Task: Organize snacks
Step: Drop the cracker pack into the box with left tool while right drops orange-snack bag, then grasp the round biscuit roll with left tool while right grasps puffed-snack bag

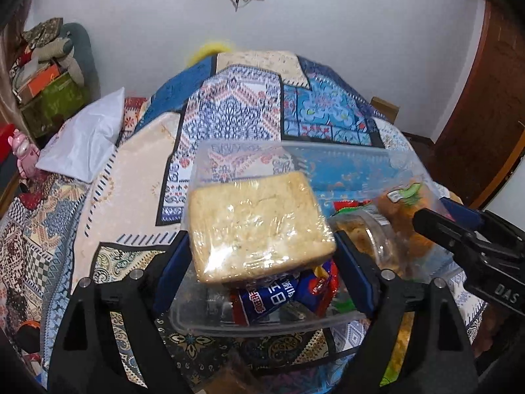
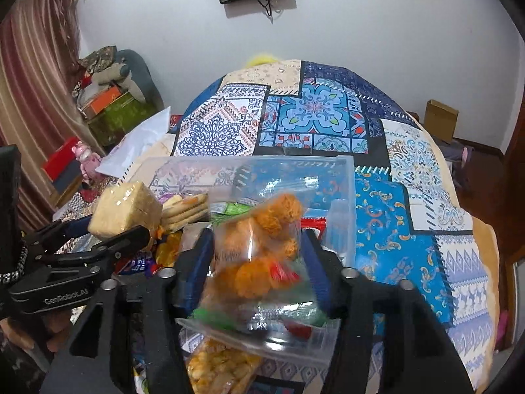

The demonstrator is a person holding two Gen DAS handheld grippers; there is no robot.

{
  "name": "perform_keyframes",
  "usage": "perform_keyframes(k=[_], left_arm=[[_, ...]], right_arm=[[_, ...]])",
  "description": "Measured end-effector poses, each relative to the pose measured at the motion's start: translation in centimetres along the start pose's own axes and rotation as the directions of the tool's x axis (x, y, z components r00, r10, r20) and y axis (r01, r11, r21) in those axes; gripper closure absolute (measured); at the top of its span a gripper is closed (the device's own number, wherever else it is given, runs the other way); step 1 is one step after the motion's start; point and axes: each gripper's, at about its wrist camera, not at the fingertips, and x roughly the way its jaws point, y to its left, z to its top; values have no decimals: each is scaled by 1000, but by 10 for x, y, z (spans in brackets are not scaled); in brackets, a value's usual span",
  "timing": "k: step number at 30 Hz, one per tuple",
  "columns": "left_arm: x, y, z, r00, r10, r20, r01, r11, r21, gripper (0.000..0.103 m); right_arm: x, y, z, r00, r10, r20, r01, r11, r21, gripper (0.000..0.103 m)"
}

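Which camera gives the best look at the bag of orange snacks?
The right wrist view: the bag of orange snacks fills its centre between the right gripper's blue fingers, above the clear bin. The left wrist view shows only part of it at the right edge, blurred behind a jar.

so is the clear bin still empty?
No: the clear bin already holds a blue packet, a jar and other wrapped snacks.

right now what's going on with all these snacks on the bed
A person with a gripper in each hand is sorting snacks into a clear plastic bin on the patterned bedspread. The left gripper has a wrapped block of bread between its jaws over the bin. The right gripper has a bag of orange snacks between its jaws. Other packets already lie in the bin.
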Motion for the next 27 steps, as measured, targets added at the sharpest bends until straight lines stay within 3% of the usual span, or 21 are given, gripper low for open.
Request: perform_keyframes(k=[2,8,14,20,27], left_arm=[[-10,-1,0,1000,-4,15,4,1000,7,15],[-55,-1,1,996,-27,80,25,999,27,10],[-90,9,-14,995,-29,91,24,999,48,8],[-96,26,-45,999,1,40,-3,998,57,8],[-69,49,-90,997,14,-81,-10,999,47,8]], right_arm=[[-8,1,1,1000,-6,23,7,1000,-5,36],[-36,3,1,999,4,53,-2,1000,-23,36],[-62,9,-11,998,7,59,-4,999,-50,36],[-72,16,-32,999,3,34,-1,997,-82,36],[-60,22,-61,999,1,-37,-5,995,-97,36]])
